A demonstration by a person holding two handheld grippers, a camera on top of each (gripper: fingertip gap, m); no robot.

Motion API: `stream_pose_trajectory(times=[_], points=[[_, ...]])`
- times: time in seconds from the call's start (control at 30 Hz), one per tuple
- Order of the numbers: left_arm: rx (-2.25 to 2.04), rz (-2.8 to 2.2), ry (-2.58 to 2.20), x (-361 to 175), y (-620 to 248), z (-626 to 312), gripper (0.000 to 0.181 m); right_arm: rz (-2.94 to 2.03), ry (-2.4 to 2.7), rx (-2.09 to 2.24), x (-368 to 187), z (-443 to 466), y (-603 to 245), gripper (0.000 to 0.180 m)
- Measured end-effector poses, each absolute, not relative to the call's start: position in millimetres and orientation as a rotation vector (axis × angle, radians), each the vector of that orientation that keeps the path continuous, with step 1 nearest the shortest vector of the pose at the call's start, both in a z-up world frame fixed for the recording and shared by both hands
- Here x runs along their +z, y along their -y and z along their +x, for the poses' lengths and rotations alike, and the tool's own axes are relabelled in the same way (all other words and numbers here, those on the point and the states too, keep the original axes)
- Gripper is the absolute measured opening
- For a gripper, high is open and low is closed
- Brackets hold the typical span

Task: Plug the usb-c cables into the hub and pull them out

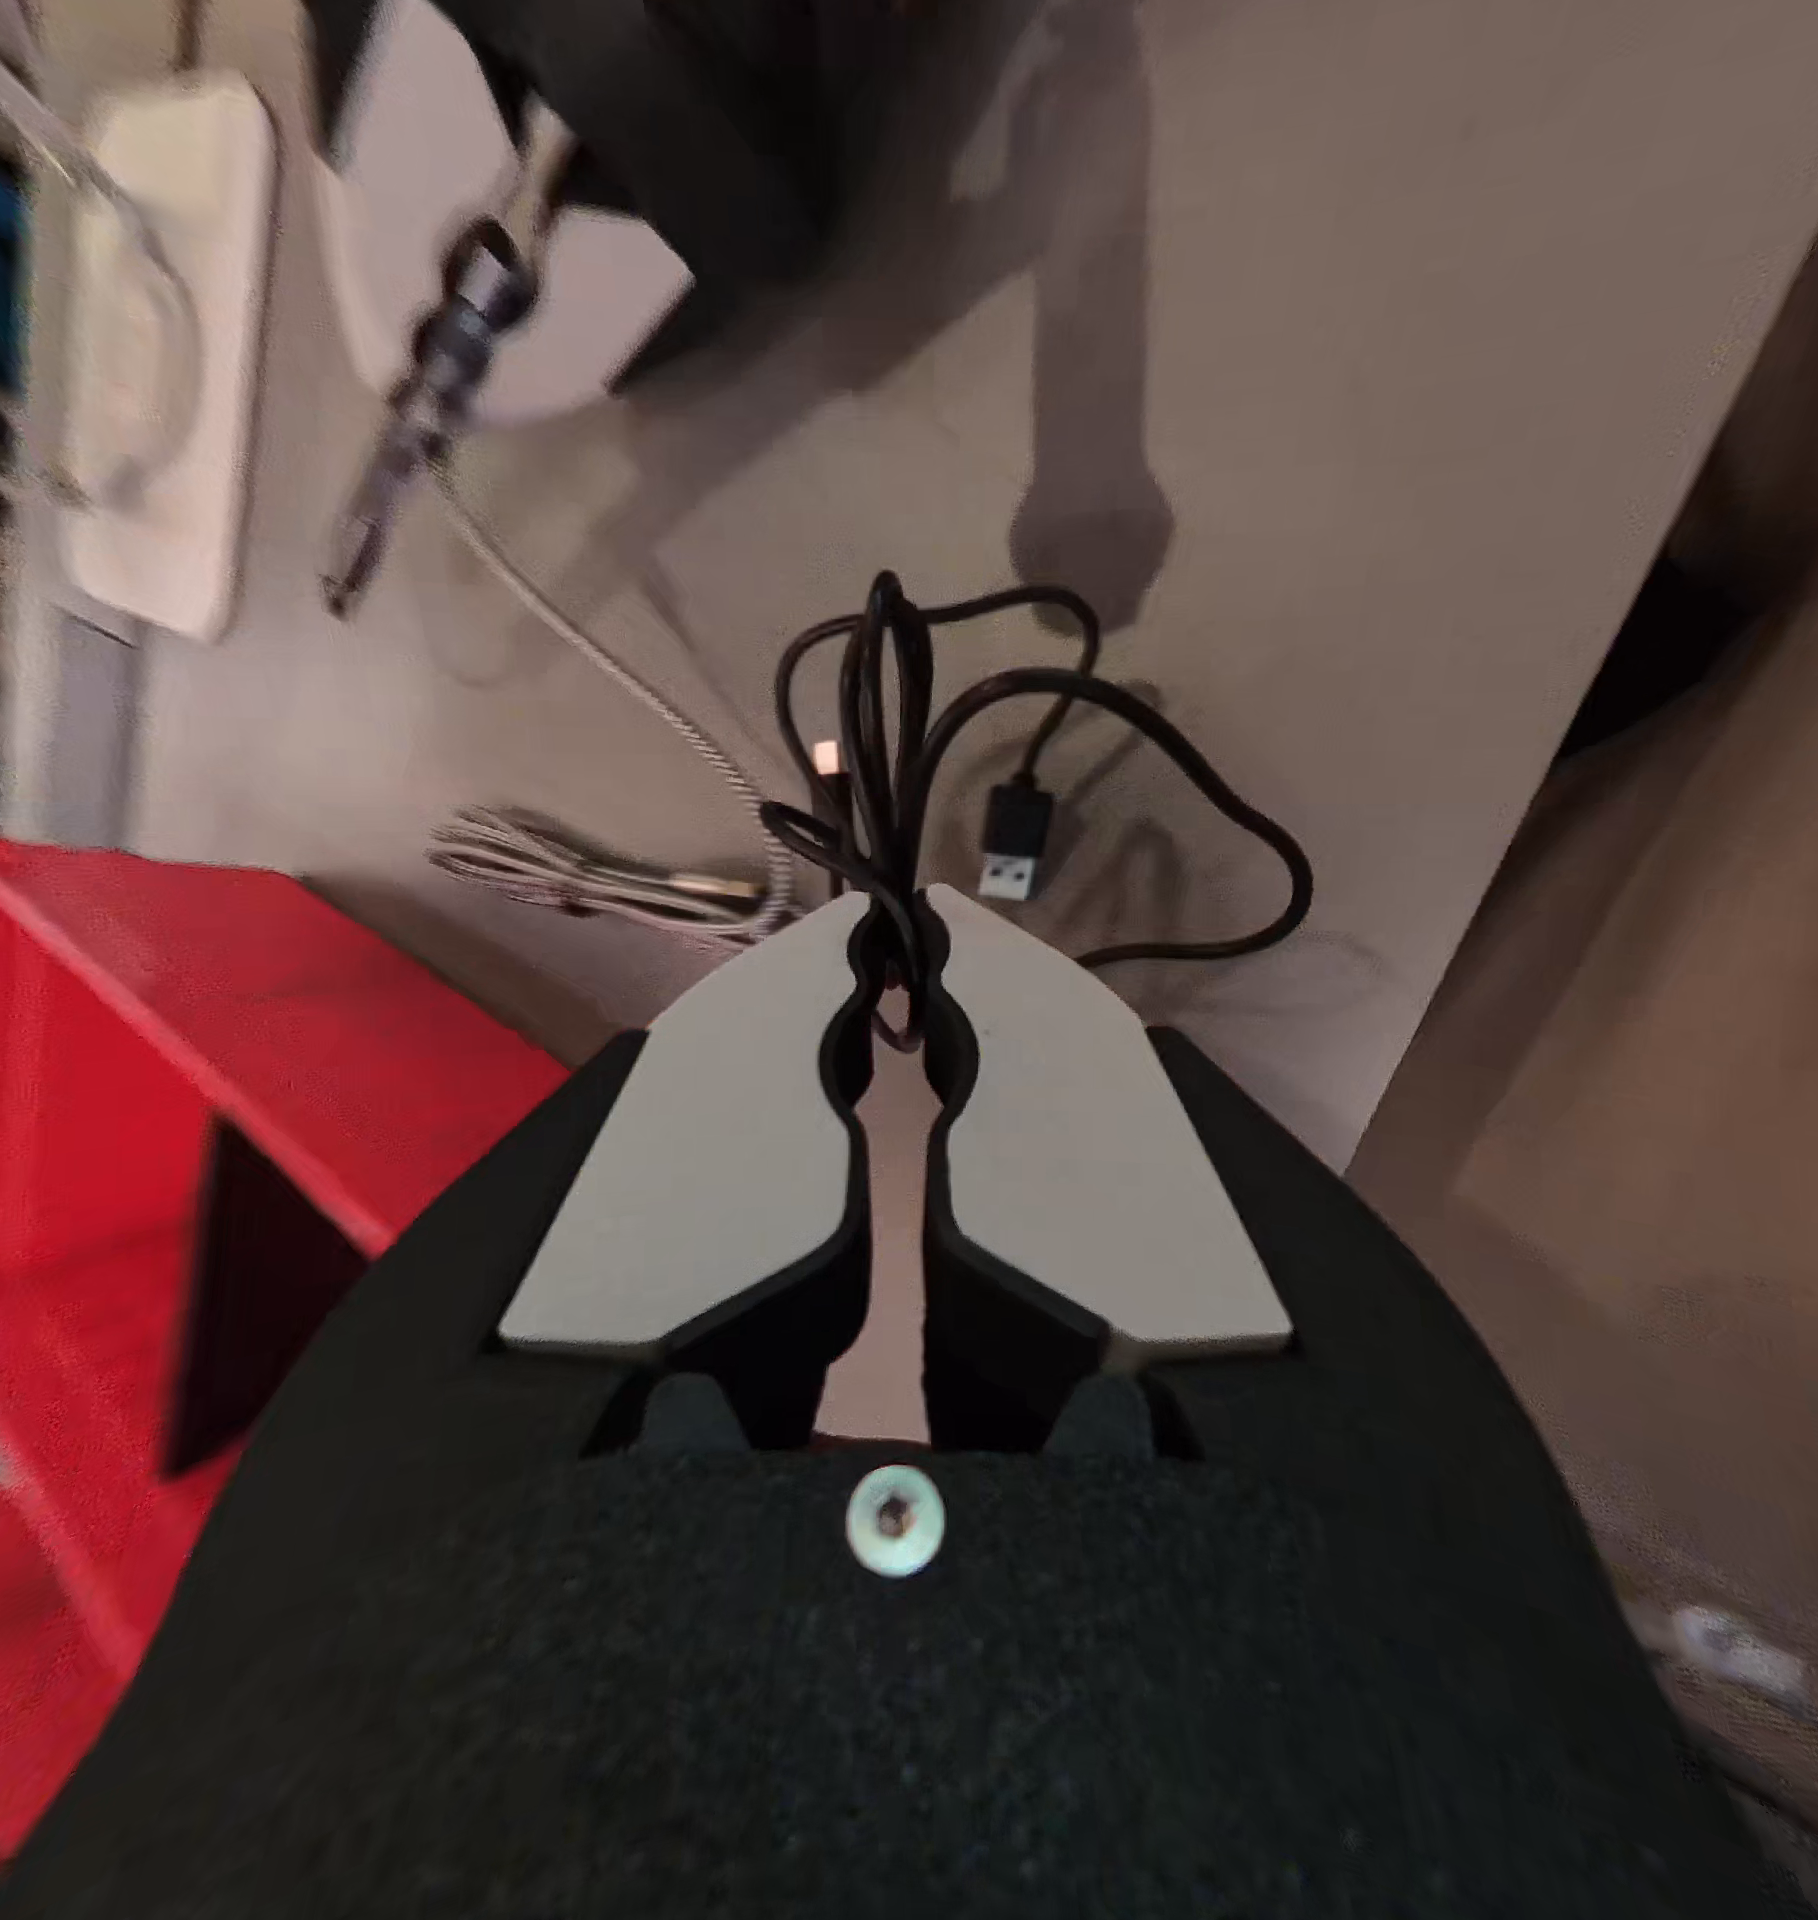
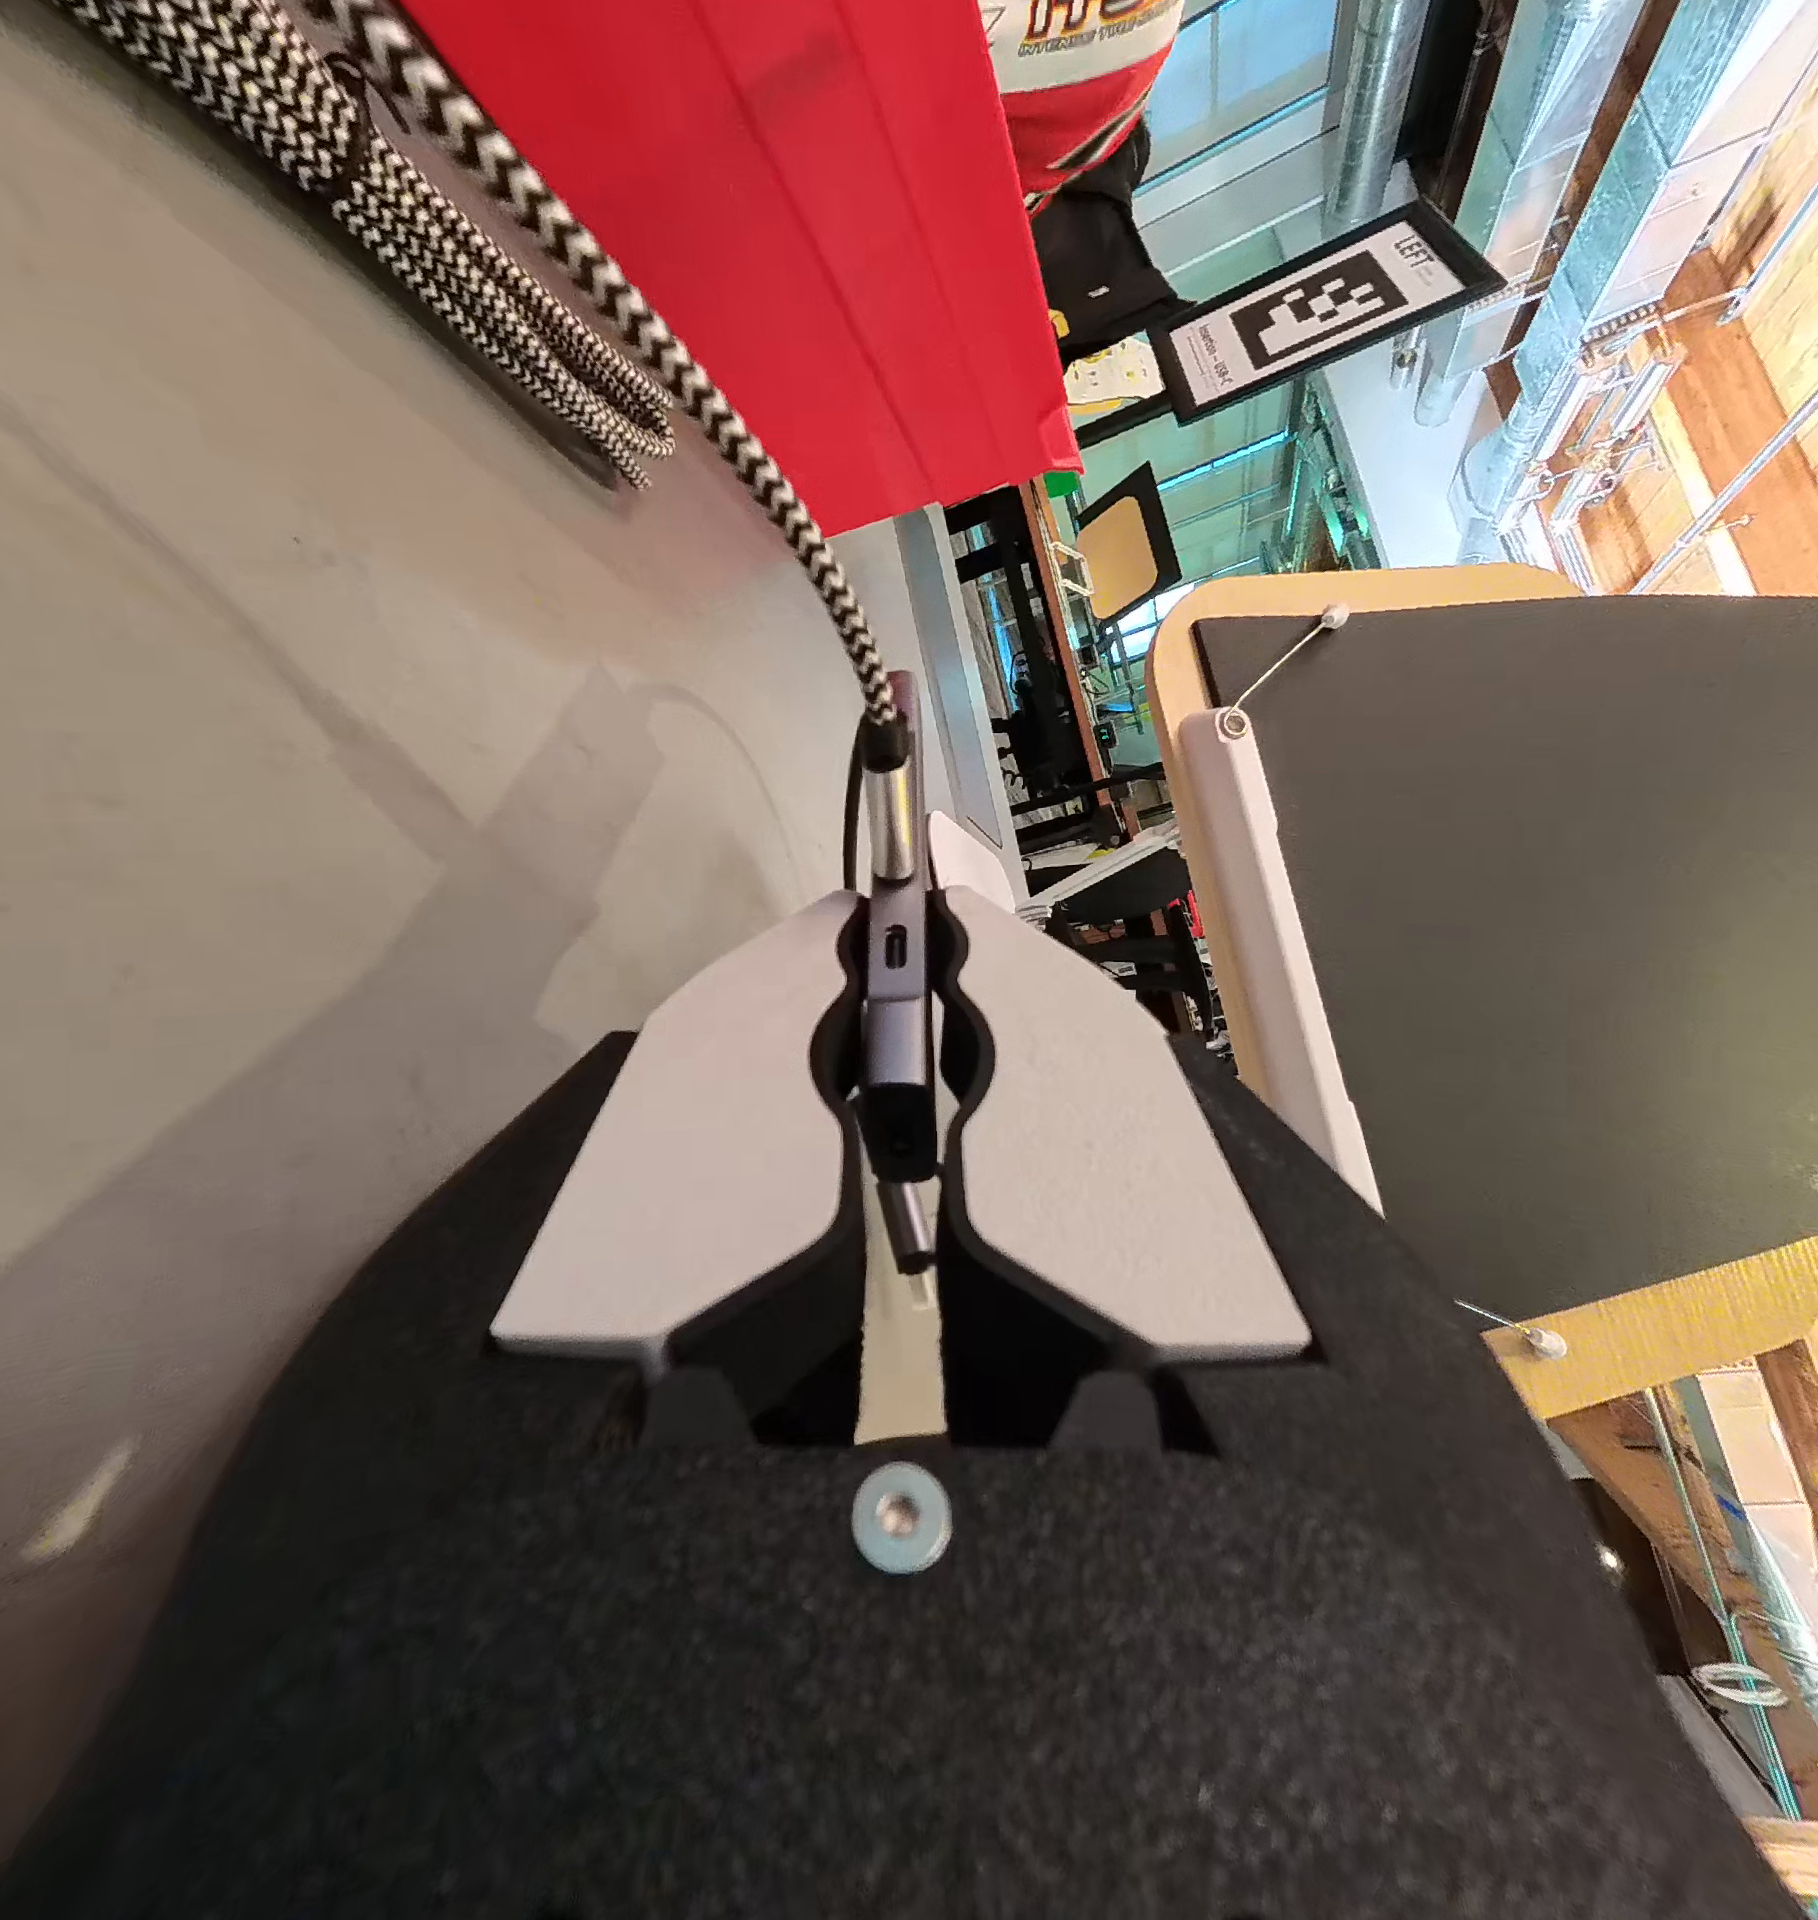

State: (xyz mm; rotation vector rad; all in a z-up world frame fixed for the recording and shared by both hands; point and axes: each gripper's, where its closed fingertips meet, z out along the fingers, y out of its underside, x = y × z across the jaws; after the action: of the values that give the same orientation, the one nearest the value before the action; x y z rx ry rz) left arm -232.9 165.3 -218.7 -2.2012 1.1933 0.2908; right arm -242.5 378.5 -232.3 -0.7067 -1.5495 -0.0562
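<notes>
In the left wrist view, my left gripper (image 1: pixel 889 904) is shut on a bundle of thin black cable (image 1: pixel 884 727). Its loops stick out past the fingertips, above the beige table (image 1: pixel 1300 416). A black USB-A plug (image 1: pixel 1019 842) and a small plug (image 1: pixel 827 753) hang free from the loops. In the right wrist view, my right gripper (image 2: pixel 900 894) is shut on the grey hub (image 2: pixel 894 997). A black-and-white braided cable (image 2: pixel 614 301) is plugged into the hub's far end by a silver connector (image 2: pixel 889 800). An open port on the hub faces the camera.
A red bin (image 1: pixel 105 1039) stands at the left and also shows in the right wrist view (image 2: pixel 780 208). More braided cable (image 1: pixel 572 873) lies on the table. A blurred white box (image 1: pixel 157 343) is at the far left. A black panel in a pale wood frame (image 2: pixel 1559 883) is to the right. Tip to tip, the grippers are about 20 cm apart.
</notes>
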Motion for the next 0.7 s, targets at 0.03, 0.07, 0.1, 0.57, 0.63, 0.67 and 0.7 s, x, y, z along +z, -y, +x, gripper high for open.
stream_pose_trajectory(times=[0.03,0.07,0.1,0.57,0.63,0.67,0.7], points=[[0.278,-2.262,-1.145,-236,-165,-228,0.003,-0.707,1.551,-0.056,-233,-243,-379,0.009],[0.275,-2.289,-1.105,-250,-165,-222,0.003,-0.707,1.551,-0.056,-233,-243,-379,0.009],[0.279,-2.305,-1.069,-261,-165,-216,0.003,-0.707,1.552,-0.055,-233,-243,-378,0.009],[-0.266,-2.254,-0.549,-239,-171,-242,0.023,-0.714,1.563,-0.045,-234,-242,-378,0.009],[-0.223,-2.264,-0.641,-251,-175,-244,0.021,-0.714,1.569,-0.046,-235,-242,-378,0.009],[-0.231,-2.274,-0.681,-257,-176,-243,0.021,-0.713,1.570,-0.047,-236,-242,-379,0.009],[-0.240,-2.291,-0.703,-263,-178,-243,0.021,-0.713,1.570,-0.048,-236,-242,-379,0.009]])
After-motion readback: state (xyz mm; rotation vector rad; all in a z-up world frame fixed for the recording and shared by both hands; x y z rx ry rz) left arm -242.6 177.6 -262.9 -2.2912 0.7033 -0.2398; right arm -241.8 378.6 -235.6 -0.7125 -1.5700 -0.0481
